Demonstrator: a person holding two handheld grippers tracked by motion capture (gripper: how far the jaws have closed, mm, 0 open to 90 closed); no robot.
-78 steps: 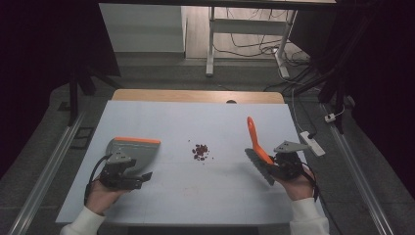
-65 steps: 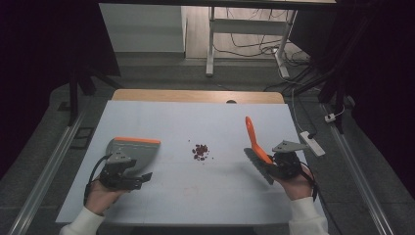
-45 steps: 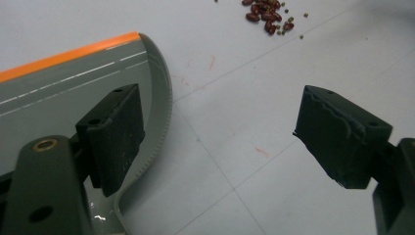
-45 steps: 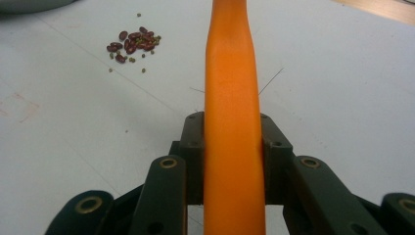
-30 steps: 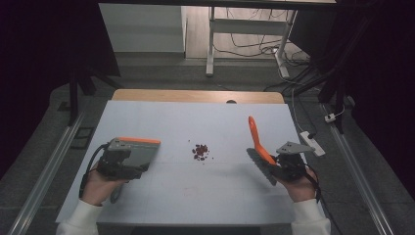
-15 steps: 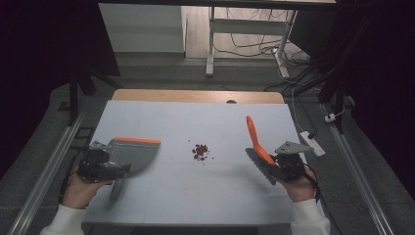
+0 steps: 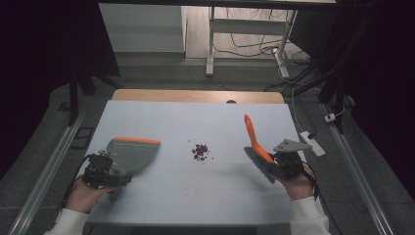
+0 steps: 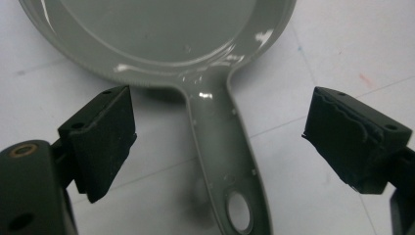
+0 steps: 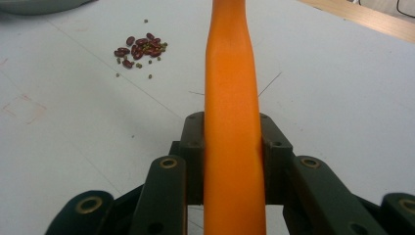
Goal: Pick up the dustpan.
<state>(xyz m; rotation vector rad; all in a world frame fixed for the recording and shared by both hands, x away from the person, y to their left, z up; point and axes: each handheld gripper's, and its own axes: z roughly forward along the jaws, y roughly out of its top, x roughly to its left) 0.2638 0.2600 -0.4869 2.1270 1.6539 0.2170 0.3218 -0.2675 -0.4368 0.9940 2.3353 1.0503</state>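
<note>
Gripping the orange brush handle [image 9: 234, 122], the right gripper [image 7: 285, 164] stood near the beans [image 7: 200, 151].

The left gripper [image 8: 220, 139] was spread wide, its jaws either side of the grey dustpan [image 7: 130, 152] handle, apart from it; dustpan lay flat on the table [image 7: 205, 112], left of the beans.

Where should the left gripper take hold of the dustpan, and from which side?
Grip the dustpan by its narrow handle, coming from the handle's end, the side nearer the person. The pan itself is too wide for the jaws, while the handle is slim and lies flat on the table. The left gripper already has its open jaws either side of it; closing there would probably do.
</note>
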